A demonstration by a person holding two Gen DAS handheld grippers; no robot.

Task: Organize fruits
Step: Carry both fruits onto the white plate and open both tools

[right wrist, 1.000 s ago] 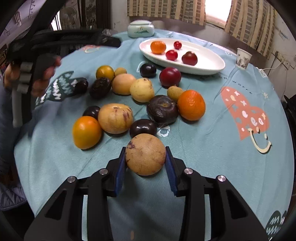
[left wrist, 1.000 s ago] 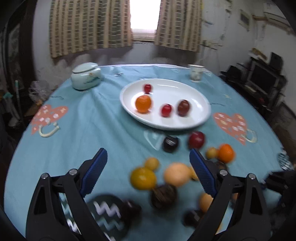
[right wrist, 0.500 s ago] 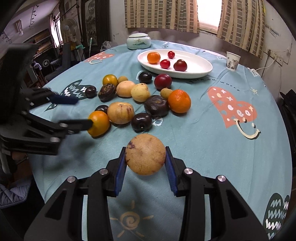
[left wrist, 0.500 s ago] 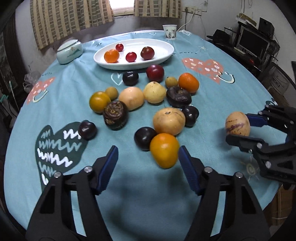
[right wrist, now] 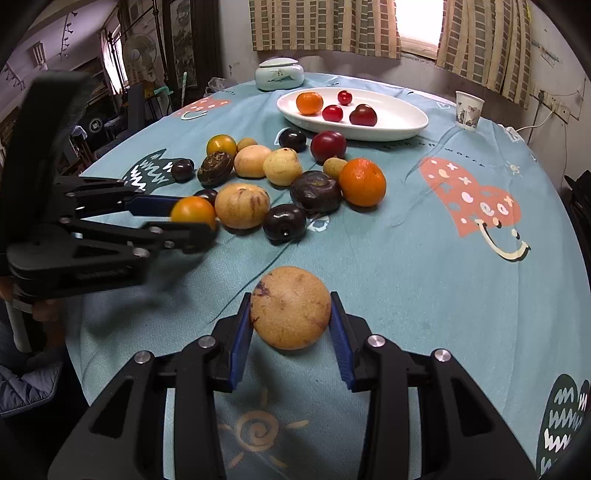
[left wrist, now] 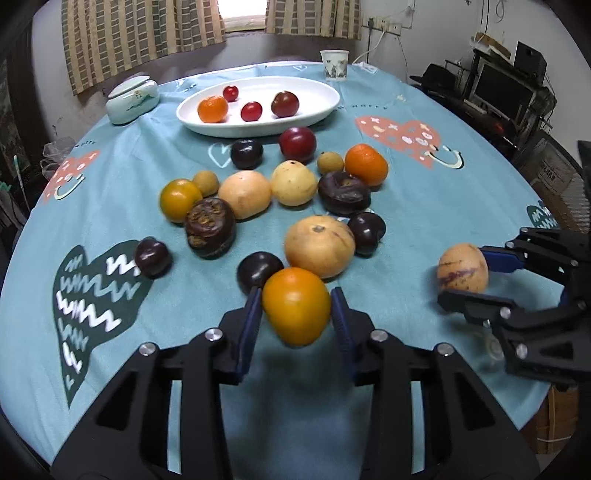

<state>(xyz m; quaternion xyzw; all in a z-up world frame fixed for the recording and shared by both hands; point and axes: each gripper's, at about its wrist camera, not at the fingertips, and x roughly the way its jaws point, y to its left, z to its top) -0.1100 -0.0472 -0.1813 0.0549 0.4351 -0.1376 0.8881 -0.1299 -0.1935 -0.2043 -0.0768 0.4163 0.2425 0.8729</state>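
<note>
Blue-clothed desk (left wrist: pixel 424 221) under curtains (left wrist: pixel 140 33). Left claw (left wrist: pixel 296 308), released earlier, now grasps the orange fruit (left wrist: pixel 295 304); right claw (right wrist: pixel 291 314) still clenches the tan fruit (right wrist: pixel 291 306).

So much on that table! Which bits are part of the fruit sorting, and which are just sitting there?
Part of the job:
- orange fruit, held by the left gripper
- tan fruit, held by the right gripper
- loose fruit pile on the cloth
- white plate, four fruits on it

Just sitting there:
- lidded jar
- paper cup
- monitor
</note>
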